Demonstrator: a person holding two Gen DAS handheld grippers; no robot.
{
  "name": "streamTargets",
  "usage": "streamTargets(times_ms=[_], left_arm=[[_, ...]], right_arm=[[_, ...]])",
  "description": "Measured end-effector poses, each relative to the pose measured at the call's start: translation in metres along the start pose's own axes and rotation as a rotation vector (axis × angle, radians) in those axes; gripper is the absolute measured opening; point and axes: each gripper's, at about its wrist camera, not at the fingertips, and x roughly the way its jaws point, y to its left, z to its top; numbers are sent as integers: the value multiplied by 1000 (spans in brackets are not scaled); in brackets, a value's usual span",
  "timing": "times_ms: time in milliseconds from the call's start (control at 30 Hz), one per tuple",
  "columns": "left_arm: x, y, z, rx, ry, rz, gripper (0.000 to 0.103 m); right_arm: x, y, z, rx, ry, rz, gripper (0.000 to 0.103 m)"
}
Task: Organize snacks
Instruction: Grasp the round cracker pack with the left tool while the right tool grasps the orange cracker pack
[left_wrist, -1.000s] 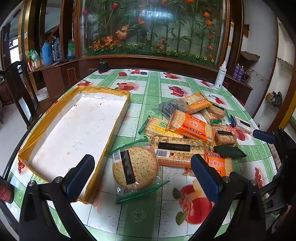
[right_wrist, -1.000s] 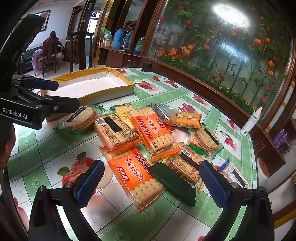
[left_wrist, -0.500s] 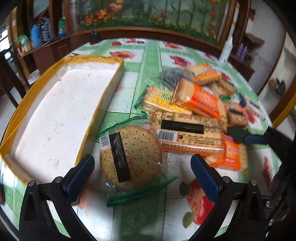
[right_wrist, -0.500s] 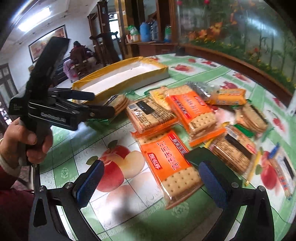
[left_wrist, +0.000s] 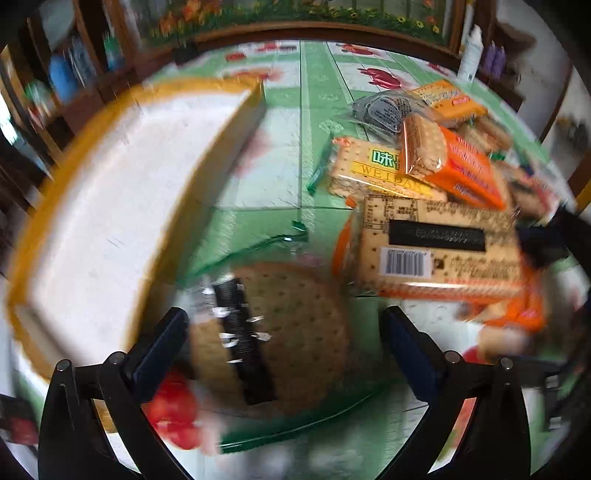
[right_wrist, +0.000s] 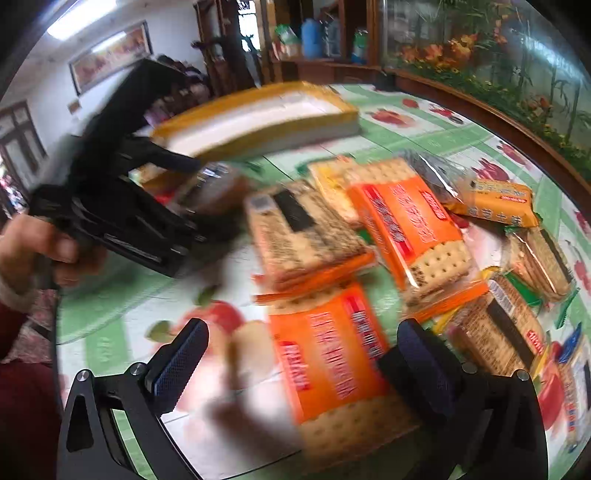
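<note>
L gripper (left_wrist: 282, 347) is spread wide, its 2 blue-padded fingers (left_wrist: 159, 343) either side of the round cracker pack (left_wrist: 280, 332) – pads not touching it as far as the blur lets me see. That pack, clear wrap w/ green edges and a black label strip, lies flat on the table (left_wrist: 306, 110), just beside the near corner of the tray (left_wrist: 122, 206). Tray is white inside w/ a yellow rim and sits to the L of the pile.

R of the round pack, nearly touching it: a tan pack (left_wrist: 439, 247) w/ barcode and black bar, resting on orange wrappers. Behind it a yellow pack (left_wrist: 373, 173), and an orange pack (left_wrist: 461, 166) leaning on that. Further back a grey wrapper (left_wrist: 384, 110) and a yellow-orange pack (left_wrist: 447, 98).

R gripper (right_wrist: 299, 363) is also wide open, holding nothing – it hovers over a 2nd orange pack (right_wrist: 328, 354), which lies flat between the fingers' lines of sight w/ one end near the R pad (right_wrist: 417, 354). Whether the pads touch it I can't tell; frame is blurred. In the R view the person's L hand (right_wrist: 40, 251) grips the black L gripper by the tray's near end. A dark green packet (right_wrist: 519, 291) and more brown cracker packs (right_wrist: 495, 328) lie at the pile's R edge
</note>
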Motion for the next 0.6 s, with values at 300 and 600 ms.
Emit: streamTargets(times_ms=[300, 600], left_arm=[[-10, -24, -13, 109, -65, -54, 91], [-19, -10, -15, 74, -130, -85, 75]], right_arm=[[-10, -3, -13, 49, 6, -2, 60], [-27, 4, -31, 151, -24, 0, 59]])
